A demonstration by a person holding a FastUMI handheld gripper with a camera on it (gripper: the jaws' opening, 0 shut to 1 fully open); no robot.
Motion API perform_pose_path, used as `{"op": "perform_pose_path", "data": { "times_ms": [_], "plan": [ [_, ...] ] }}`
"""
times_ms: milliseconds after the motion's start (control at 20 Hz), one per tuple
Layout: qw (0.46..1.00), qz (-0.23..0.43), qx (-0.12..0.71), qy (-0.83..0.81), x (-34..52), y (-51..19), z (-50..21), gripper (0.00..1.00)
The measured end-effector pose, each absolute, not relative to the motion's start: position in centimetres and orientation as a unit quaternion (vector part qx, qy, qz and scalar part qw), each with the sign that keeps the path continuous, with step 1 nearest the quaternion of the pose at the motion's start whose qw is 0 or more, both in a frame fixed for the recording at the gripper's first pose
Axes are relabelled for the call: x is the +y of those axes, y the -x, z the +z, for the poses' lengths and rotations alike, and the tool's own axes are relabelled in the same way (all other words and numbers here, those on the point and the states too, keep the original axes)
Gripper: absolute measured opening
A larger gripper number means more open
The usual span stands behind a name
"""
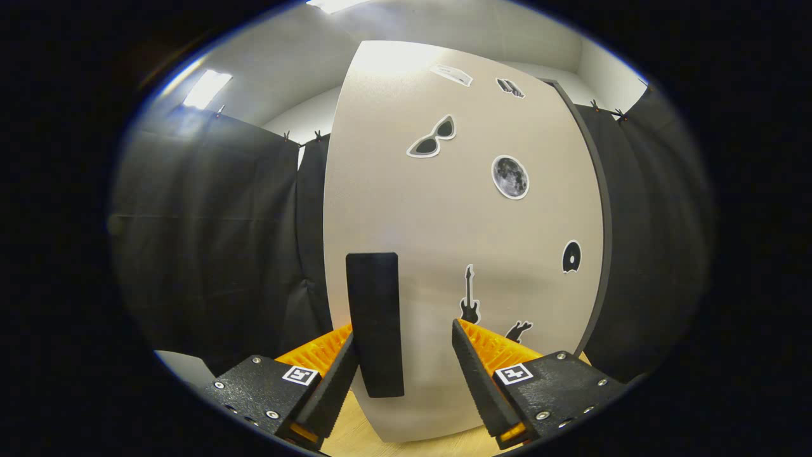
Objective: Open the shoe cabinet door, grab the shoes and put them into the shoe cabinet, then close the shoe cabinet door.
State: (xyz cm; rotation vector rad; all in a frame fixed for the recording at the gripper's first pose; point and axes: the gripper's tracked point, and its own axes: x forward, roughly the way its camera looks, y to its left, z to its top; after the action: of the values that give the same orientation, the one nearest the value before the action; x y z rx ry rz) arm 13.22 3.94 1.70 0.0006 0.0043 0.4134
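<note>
gripper [406,355]: fingers spread wide, straddling the handle [375,324], lining up to pull
door [463,241]: sitting closed

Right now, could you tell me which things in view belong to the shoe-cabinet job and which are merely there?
Job:
- pale beige cabinet door
- black upright bar handle, between the fingers
- gripper, open

Just there:
- moon sticker
- sunglasses sticker
- guitar sticker
</note>
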Motion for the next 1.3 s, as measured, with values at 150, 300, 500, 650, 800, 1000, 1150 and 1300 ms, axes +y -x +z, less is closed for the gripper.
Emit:
{"op": "perform_pose_path", "data": {
  "times_ms": [150,300,500,650,800,1000,1150,1300],
  "plan": [
    [0.98,0.201,0.002,0.001,4.9,-14.4,1.5,0.87],
    [0.98,0.199,0.005,-0.008,5.3,-15.1,1.3,0.87],
    [0.98,0.195,0.008,-0.027,6.4,-16.6,1.2,0.87],
    [0.983,0.181,0.005,-0.021,6.8,-17.4,1.2,0.87],
    [0.986,0.167,0.002,-0.004,6.9,-18.1,1.2,0.87],
    [0.989,0.15,0.002,0.005,7.1,-18.8,1.2,0.88],
    [0.991,0.133,0.0,0.011,7.1,-19.4,1.2,0.88],
    [0.993,0.12,-0.001,0.018,7.2,-19.8,1.3,0.88]
  ]
}}
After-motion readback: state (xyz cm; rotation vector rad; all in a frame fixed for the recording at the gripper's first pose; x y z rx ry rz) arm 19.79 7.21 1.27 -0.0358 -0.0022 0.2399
